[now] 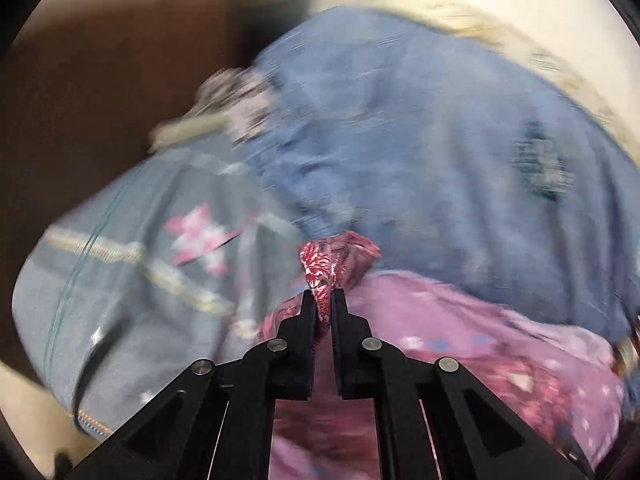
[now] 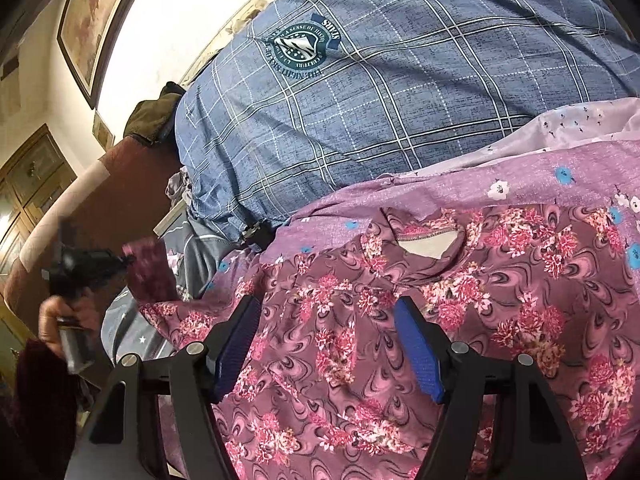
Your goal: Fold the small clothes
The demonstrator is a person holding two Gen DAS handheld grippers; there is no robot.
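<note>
A maroon garment with pink flowers [image 2: 360, 312] lies spread on a purple flowered sheet [image 2: 520, 172], neckline [image 2: 424, 240] up. My right gripper [image 2: 328, 312] is open just above the garment's middle, with blue pads [image 2: 420, 344] and nothing between them. My left gripper [image 1: 324, 300] is shut on a bunched corner of the flowered garment [image 1: 336, 260] and holds it lifted. The left wrist view is blurred by motion. In the right wrist view the left gripper [image 2: 120, 260] shows at far left with the garment's sleeve [image 2: 148, 272] pinched in it.
A blue checked quilt with a round badge [image 2: 360, 80] lies bunched behind the garment. A grey star-print cloth [image 1: 140, 272] lies at left. A brown headboard [image 2: 132, 184], a framed picture [image 2: 100, 16] and a wooden cabinet [image 2: 28, 176] stand further left.
</note>
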